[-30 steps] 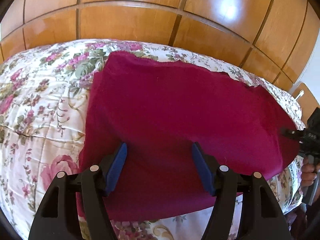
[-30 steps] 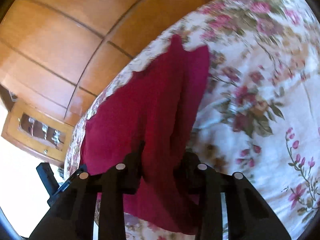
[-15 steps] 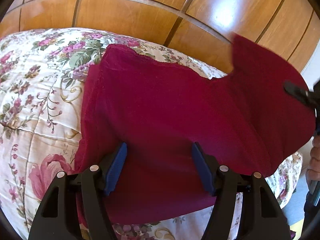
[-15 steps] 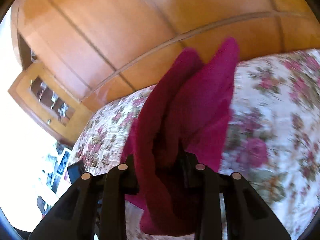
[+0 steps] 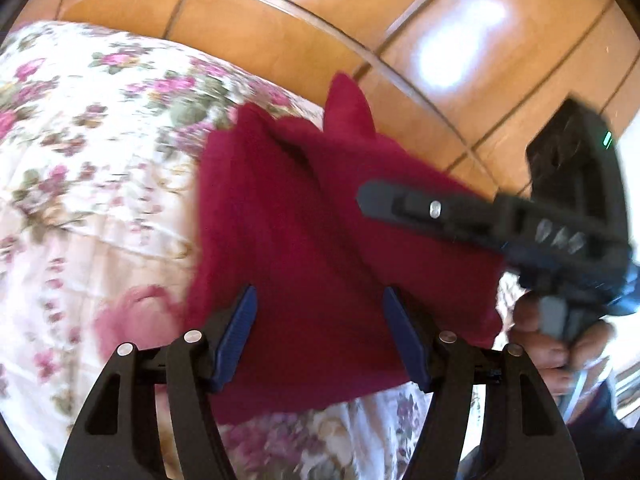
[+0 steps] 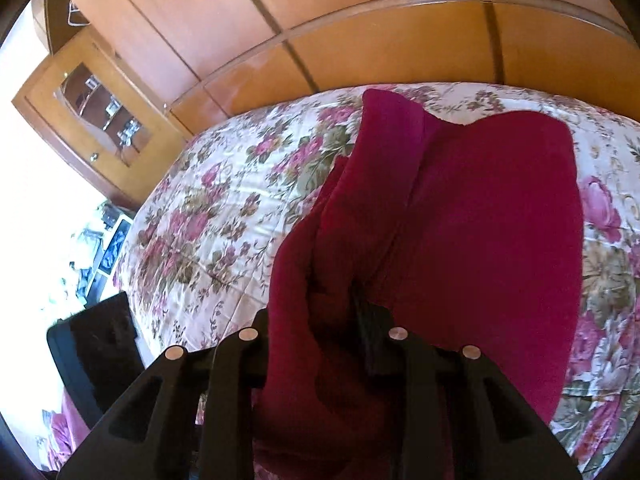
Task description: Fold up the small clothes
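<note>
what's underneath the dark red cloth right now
The red cloth lies on the floral bedspread, which shows all around it. Whatever lies under the cloth itself is covered.

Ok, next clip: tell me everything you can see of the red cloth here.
The cloth is a plain deep crimson piece of soft, slightly fuzzy-looking fabric, with no print or seams that I can make out. It lies on the floral bedspread, one side lifted and folded over toward the rest, with loose creases. The right claw is shut on a bunched edge. The left claw is open above the near part; whether it touches is unclear.
</note>
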Motion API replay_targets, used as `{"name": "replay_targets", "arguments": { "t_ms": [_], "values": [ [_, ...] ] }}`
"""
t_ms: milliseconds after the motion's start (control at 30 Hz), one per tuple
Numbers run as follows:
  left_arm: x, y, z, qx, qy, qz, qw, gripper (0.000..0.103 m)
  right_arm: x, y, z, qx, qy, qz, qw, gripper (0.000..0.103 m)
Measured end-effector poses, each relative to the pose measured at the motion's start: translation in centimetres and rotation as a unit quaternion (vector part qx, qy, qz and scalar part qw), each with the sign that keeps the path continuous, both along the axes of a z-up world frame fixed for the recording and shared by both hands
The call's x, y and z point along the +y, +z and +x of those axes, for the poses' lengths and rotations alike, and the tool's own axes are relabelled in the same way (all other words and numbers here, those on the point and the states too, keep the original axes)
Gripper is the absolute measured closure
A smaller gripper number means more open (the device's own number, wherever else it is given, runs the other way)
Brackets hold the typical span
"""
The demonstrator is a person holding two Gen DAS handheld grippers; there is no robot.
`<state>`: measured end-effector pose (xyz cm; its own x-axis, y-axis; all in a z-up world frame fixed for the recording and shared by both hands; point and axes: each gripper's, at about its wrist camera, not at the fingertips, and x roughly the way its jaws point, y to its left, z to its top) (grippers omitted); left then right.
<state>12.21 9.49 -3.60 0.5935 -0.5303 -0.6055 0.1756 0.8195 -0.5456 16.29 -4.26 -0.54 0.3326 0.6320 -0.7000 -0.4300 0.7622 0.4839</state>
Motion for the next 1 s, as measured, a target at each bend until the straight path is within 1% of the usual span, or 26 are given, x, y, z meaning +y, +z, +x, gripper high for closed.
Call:
{"name": "replay_targets", "arguments": {
  "t_ms": [67, 133, 200, 233, 267, 300, 333, 400, 500, 567, 667, 767, 800, 933, 967, 1000],
  "values": [
    [1.5, 0.5, -0.7, -0.004, 0.01, -0.018, 0.9998, 0.038, 0.5, 0.0, -0.3, -0.005, 0.005, -0.003, 1.0, 0.077],
    [3.2, 0.8, -1.0, -0.005, 0.024, -0.04, 0.9989, 0.038, 1.4, -0.3, -0.8, -0.02, 0.019, -0.032, 0.999, 0.076],
    [4.8, 1.0, -1.0, -0.001, 0.038, -0.067, 0.997, 0.038, 1.9, -1.0, -1.4, -0.028, 0.031, -0.043, 0.998, 0.074],
    [5.4, 1.1, -0.9, 0.001, 0.044, -0.081, 0.9958, 0.038, 2.0, -1.0, -1.8, -0.032, 0.04, -0.036, 0.998, 0.068],
    [5.9, 1.3, -0.6, 0.003, 0.046, -0.093, 0.9946, 0.038, 1.8, -0.9, -2.1, -0.031, 0.048, -0.018, 0.998, 0.061],
    [6.3, 1.5, -0.5, 0.004, 0.045, -0.108, 0.9931, 0.038, 1.3, -0.6, -2.5, -0.019, 0.064, 0.027, 0.997, 0.044],
    [6.5, 1.8, -0.3, 0.005, 0.04, -0.118, 0.9922, 0.038, 0.9, -0.3, -2.8, -0.018, 0.067, 0.044, 0.997, 0.04],
    [6.6, 2.3, 0.0, 0.004, 0.033, -0.129, 0.9911, 0.038, -0.3, 0.5, -3.8, -0.029, 0.067, 0.062, 0.995, 0.04],
    [6.2, 2.9, 1.2, 0.009, 0.018, -0.134, 0.9908, 0.038, -2.7, 1.2, -5.3, -0.028, 0.063, 0.085, 0.994, 0.039],
    [5.9, 2.9, 1.7, 0.016, 0.01, -0.135, 0.9907, 0.034, -4.5, 1.5, -6.5, -0.04, 0.055, 0.078, 0.995, 0.039],
    [4.8, 2.6, 3.7, 0.038, -0.008, -0.142, 0.9891, 0.034, -7.3, 1.3, -8.3, -0.051, 0.034, 0.058, 0.996, 0.039],
    [3.6, 2.0, 5.2, 0.058, -0.017, -0.132, 0.9893, 0.034, -10.2, 0.6, -9.5, -0.046, -0.005, 0.036, 0.998, 0.039],
    [3.1, 1.9, 5.8, 0.067, -0.025, -0.133, 0.9886, 0.034, -10.7, 0.4, -9.7, -0.045, -0.013, 0.032, 0.998, 0.039],
    [1.2, 1.3, 8.1, 0.102, -0.038, -0.116, 0.9872, 0.034, -12.2, -0.3, -10.3, -0.046, -0.039, 0.022, 0.998, 0.039],
    [0.9, 1.1, 8.7, 0.108, -0.035, -0.109, 0.9876, 0.03, -12.2, -0.2, -10.4, -0.049, -0.041, 0.017, 0.998, 0.039],
    [0.6, 0.9, 9.2, 0.113, -0.035, -0.104, 0.9875, 0.029, -12.1, -0.2, -10.3, -0.056, -0.045, 0.009, 0.997, 0.039]
  ]
}}
